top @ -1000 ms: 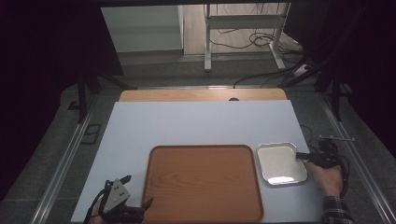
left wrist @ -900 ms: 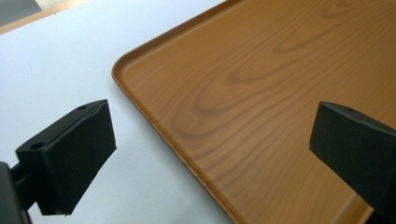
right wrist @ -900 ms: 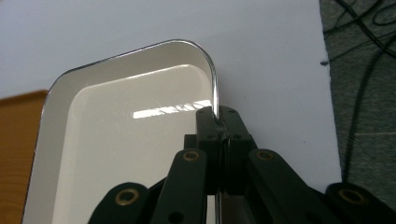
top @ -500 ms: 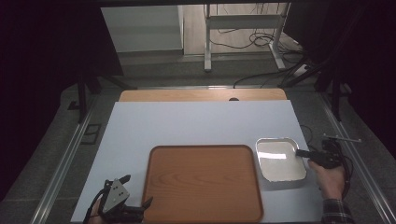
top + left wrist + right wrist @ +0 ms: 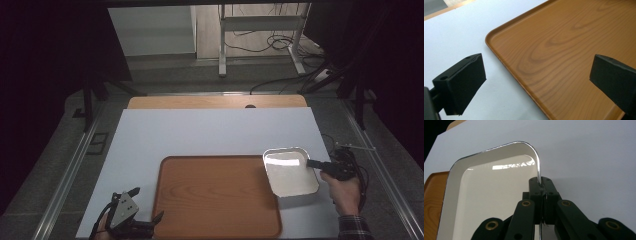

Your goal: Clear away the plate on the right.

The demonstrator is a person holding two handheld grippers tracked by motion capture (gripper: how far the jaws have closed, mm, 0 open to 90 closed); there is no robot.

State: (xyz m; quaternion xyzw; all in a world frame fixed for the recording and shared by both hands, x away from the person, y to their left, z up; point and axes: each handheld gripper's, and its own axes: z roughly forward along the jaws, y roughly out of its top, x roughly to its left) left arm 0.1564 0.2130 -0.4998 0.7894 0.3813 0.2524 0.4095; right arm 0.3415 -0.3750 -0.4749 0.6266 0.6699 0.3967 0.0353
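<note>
High view: right gripper clamps right rim of shiny rectangular white-enamel metal pan; pan's left edge overlaps right edge of rounded brown wooden tray on white table. Tray lies left of pan.

Left gripper view: left gripper fingers wide apart, empty, over tray corner.

Right gripper view: fingers pinched on rim beside pan corner; pan's long axis runs away from fingers.

I'm seeing a wood-grain tray looking smooth with a soft satin sheen. Beside it, the small pan is showing a glossy white enamel-like inside and a bright metal rim, throwing back reflections. The table under the tray is looking matt, pale and paper-smooth. The fingers are looking matt black.
</note>
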